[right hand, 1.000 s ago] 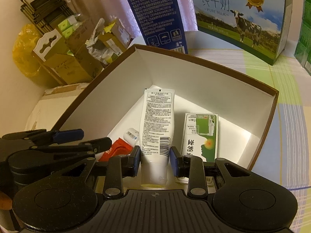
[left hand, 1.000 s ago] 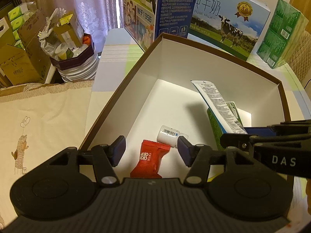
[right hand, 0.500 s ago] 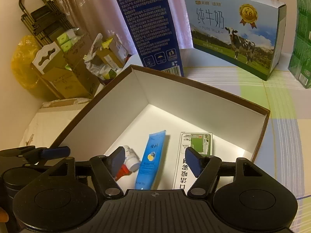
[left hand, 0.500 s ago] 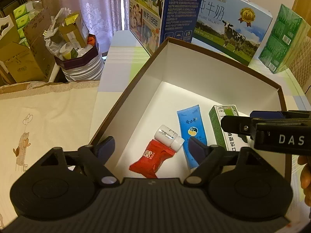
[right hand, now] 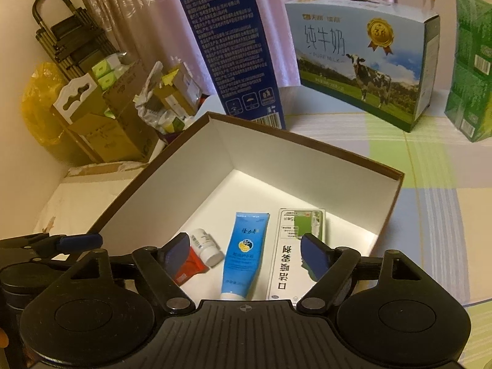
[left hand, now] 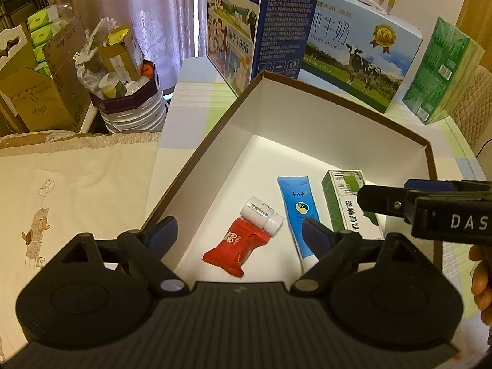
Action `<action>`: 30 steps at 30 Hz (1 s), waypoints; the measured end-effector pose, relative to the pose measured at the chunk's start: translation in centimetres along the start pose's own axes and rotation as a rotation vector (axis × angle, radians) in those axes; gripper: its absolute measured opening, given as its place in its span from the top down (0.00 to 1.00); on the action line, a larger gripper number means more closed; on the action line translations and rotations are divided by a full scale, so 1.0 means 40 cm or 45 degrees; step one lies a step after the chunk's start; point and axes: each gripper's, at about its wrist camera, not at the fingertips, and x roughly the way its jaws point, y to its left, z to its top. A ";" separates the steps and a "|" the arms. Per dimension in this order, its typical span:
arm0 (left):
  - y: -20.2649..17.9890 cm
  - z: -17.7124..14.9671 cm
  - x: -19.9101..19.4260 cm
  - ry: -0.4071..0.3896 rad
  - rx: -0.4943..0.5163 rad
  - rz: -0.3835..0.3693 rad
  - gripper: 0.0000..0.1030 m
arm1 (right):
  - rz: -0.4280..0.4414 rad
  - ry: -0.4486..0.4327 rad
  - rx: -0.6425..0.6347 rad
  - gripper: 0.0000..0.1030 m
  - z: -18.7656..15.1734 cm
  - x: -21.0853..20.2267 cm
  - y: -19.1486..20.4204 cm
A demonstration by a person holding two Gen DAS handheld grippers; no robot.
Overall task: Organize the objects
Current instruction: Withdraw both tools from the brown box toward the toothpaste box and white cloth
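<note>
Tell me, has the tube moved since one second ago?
Yes. Then the right tool held it up; now the tube lies flat on the box floor, between the bottle and the green carton.

Left gripper (left hand: 236, 230): matte black, ribbed central plate, round disc housings at 8 and 4 o'clock, silver pivot screws, blue finger pads (left hand: 316, 237). Right gripper (right hand: 244, 250): same build, white "DAS" lettering on side.
</note>
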 end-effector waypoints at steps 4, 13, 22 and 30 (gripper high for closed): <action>-0.004 -0.005 -0.022 -0.014 -0.005 -0.003 0.16 | -0.005 -0.007 0.001 0.25 -0.004 -0.023 0.000; -0.017 -0.028 -0.087 -0.053 -0.013 -0.011 0.14 | -0.005 -0.037 0.010 0.24 -0.028 -0.091 0.003; -0.037 -0.059 -0.164 -0.092 -0.014 -0.017 0.12 | 0.019 -0.069 0.028 0.23 -0.068 -0.176 0.008; -0.080 -0.105 -0.235 -0.126 0.001 -0.049 0.12 | 0.052 -0.102 0.025 0.23 -0.117 -0.267 0.000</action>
